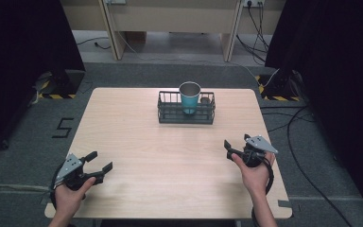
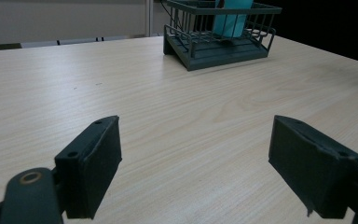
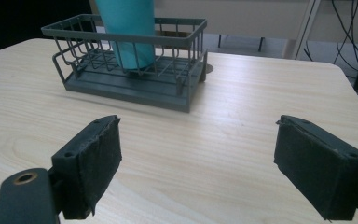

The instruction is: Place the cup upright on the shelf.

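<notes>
Ahead of you, at the far middle of the pale wooden table (image 1: 137,137), sits the dark wire basket (image 1: 170,115) with the teal cup (image 1: 189,97) upright inside it. Your left gripper (image 1: 98,165) hovers near-left, your right gripper (image 1: 235,150) near-right, both well apart from the basket.

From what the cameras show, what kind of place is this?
Probably a lab recording station, not a home: a bare wooden table flanked by black curtains, with hazard-taped stand bases and loose cables on grey carpet. A wire basket holds a teal cup.
</notes>
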Tool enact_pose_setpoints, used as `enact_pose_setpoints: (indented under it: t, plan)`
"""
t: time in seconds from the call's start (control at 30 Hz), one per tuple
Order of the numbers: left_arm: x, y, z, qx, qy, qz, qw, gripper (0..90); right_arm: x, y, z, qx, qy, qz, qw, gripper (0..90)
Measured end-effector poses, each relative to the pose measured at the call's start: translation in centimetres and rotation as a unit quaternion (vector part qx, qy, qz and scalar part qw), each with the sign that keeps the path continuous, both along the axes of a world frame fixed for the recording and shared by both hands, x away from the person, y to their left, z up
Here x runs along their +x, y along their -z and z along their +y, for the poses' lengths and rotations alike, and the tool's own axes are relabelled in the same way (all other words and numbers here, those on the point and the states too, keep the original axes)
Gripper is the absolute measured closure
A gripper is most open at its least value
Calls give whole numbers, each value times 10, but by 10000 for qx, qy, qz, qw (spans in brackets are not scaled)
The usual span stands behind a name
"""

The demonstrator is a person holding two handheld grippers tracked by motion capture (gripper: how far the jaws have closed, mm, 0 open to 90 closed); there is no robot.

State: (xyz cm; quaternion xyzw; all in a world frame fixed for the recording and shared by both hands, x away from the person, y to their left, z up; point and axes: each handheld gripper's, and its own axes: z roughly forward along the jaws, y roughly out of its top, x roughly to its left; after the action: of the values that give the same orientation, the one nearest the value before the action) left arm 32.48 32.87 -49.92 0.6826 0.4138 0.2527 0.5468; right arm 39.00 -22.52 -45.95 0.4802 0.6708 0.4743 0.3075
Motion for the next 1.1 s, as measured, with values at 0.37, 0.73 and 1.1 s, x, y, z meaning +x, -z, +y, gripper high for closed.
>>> enact_pose_setpoints:
  t: [0.37,0.73,1.1]
  plan:
    - [0,0,0,2,5,0,10000,164,-16,10,-13,-16,171,21,9998,156]
    - [0,0,0,14,8,4,10000,164,-31,20,-22,86,347,-127,9993,159]
    - [0,0,-1,-11,34,-1,10000,164,-36,23,-23,107,383,-100,9992,159]
